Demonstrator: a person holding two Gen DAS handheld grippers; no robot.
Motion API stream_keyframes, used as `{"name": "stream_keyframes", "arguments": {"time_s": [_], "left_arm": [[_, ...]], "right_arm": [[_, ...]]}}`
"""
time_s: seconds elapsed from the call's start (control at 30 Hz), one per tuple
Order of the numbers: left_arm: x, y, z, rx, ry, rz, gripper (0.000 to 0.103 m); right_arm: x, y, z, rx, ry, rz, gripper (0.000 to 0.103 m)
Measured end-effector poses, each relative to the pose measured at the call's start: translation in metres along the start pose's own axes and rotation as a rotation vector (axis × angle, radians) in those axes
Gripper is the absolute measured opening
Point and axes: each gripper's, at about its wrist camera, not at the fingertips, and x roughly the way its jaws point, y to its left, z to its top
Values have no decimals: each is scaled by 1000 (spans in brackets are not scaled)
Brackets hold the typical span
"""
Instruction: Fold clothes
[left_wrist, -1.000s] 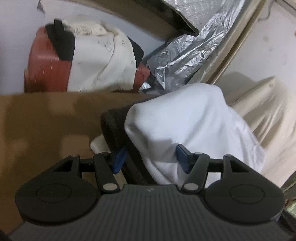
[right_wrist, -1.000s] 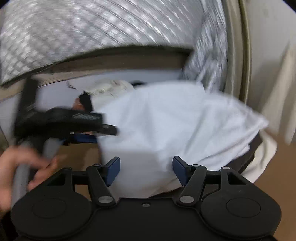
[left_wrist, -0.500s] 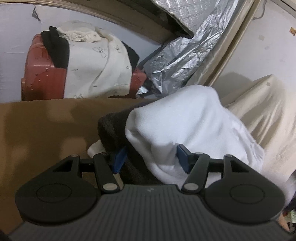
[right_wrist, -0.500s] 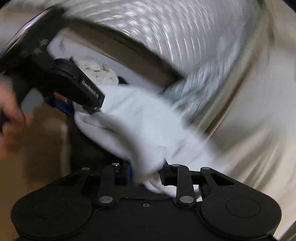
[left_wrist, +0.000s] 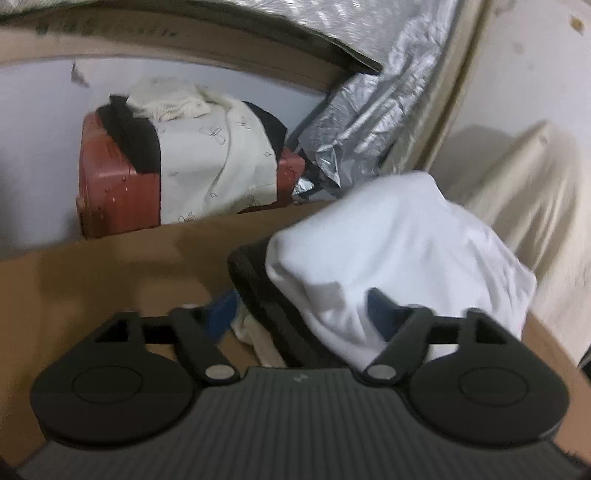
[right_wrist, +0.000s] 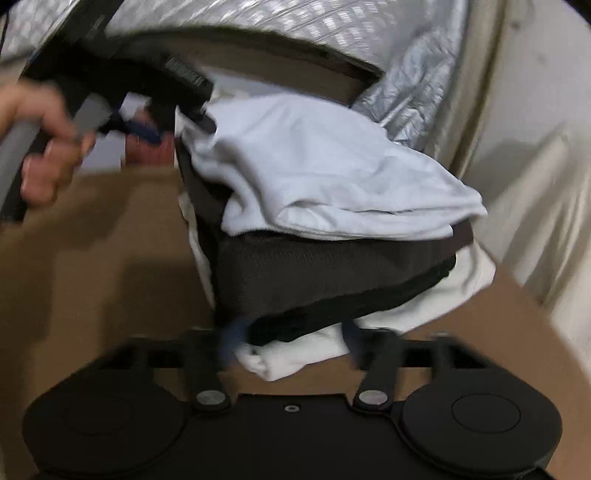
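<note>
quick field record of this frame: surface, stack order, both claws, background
surface: brown table
stack: white garment on top, dark knit garment under it, cream garment at the bottom
left claw: open, jaws just widened, stack's corner between them, unpinched
right claw: open, jaws just widened, at the stack's near edge
background: red suitcase draped with a cream printed cloth, silver foil sheet

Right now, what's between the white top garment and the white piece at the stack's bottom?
A folded dark brown garment lies between the white top garment and the bottom white piece, clearest in the right wrist view.
</note>
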Motion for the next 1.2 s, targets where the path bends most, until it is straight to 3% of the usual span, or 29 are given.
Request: {"name": "stream_keyframes", "arguments": {"time_s": [0.17, 0.23, 0.33, 0.47, 0.57, 0.7, 0.9, 1.03, 1.13, 1.2], "left_arm": [[-20, -27, -14, 96, 26, 129, 84], [-26, -36, -15, 109, 39, 101, 84], [-39, -47, -16, 122, 77, 61, 92], [-54, -66, -22, 227, 111, 51, 96], [-68, -80, -24, 287, 99, 78, 99], [-93, -91, -22, 294, 68, 36, 103], [-115, -119, -39, 485, 72, 112, 103], [-119, -125, -66, 543, 126, 115, 103], [-127, -126, -88, 557, 113, 172, 103], [-133, -132, -102, 585, 125, 146, 103]], "right_arm": [[-24, -9, 7, 79, -10, 18, 69], [-31, -11, 9, 100, -14, 18, 69], [-42, -14, 11, 136, -7, 11, 70], [-59, -21, 11, 173, -8, -5, 79], [-72, -26, 10, 216, -14, -15, 79], [-83, -29, 7, 242, 7, -26, 79], [-91, -25, 0, 234, 18, -43, 79], [-100, -24, -7, 234, 30, -57, 80], [-106, -25, -21, 235, 22, -71, 80], [-111, -30, -34, 261, 20, -82, 80]]}}
